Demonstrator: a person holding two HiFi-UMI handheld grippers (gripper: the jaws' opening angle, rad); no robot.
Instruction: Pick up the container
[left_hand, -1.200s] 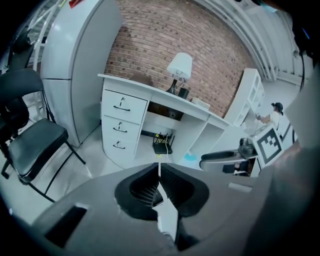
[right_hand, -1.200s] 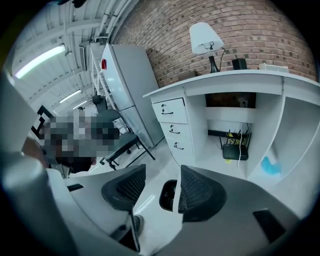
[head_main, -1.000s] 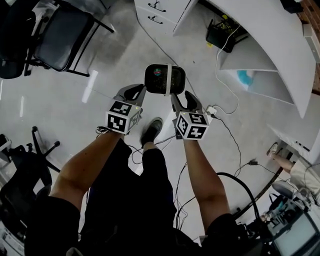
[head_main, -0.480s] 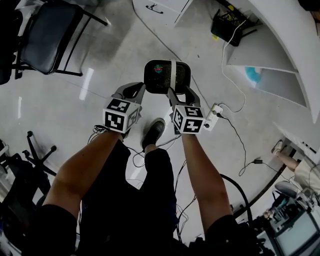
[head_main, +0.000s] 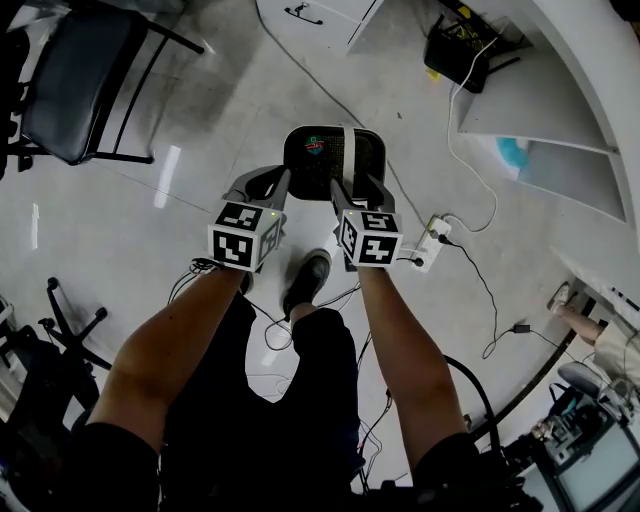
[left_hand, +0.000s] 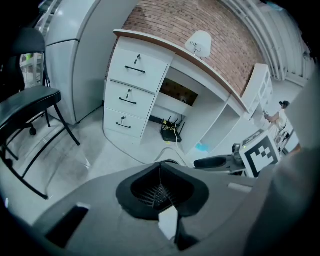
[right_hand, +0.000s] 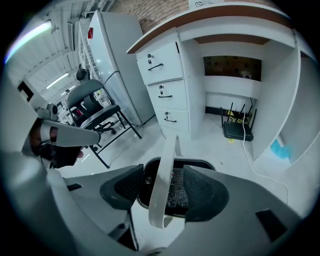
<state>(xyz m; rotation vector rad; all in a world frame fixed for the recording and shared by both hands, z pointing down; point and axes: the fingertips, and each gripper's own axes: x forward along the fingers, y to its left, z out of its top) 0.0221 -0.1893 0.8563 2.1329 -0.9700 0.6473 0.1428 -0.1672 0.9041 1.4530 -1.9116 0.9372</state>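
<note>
Grey floor (head_main: 200, 130) | container (head_main: 312, 160) handle (right_hand: 162, 185) between right tool (head_main: 357, 186) jaws, ungripped | jaws just opened wide

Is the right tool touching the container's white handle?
Cannot tell. In the right gripper view the white handle stands between the jaws of the right tool, which have just been opening; one side shows a gap, the other overlaps.
</note>
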